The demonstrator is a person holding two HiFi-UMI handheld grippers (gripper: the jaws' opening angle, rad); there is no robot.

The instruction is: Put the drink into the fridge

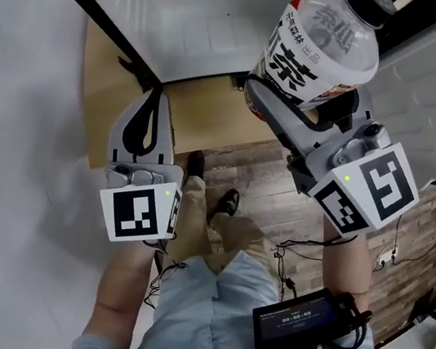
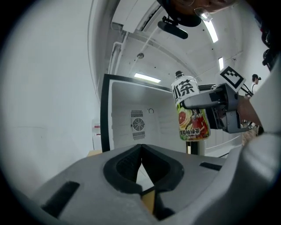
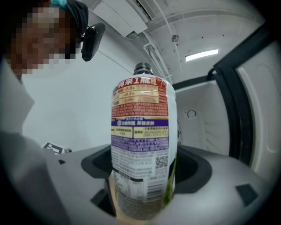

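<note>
Head view: open fridge (image 1: 172,4), white inside, black-framed, on a tan surface (image 1: 203,113); wood floor (image 1: 264,194) and shoes (image 1: 228,203) below.

Left gripper view: left hand-held gripper (image 2: 141,151) with jaws pressed together, nothing between; fan vent (image 2: 137,125) on the fridge back wall.

Right gripper view: right hand-held gripper (image 3: 140,184) spread wide, clamped on upright drink bottle (image 3: 140,132), outside the fridge opening; ceiling light (image 3: 202,55) overhead.

- One clear plastic tea bottle (image 1: 319,41), red-and-white label
- One white fridge (image 1: 188,7), black-framed door
- Two grey tools: left tool (image 1: 146,120), right tool (image 1: 301,100)
- One black screen unit (image 1: 296,328)
</note>
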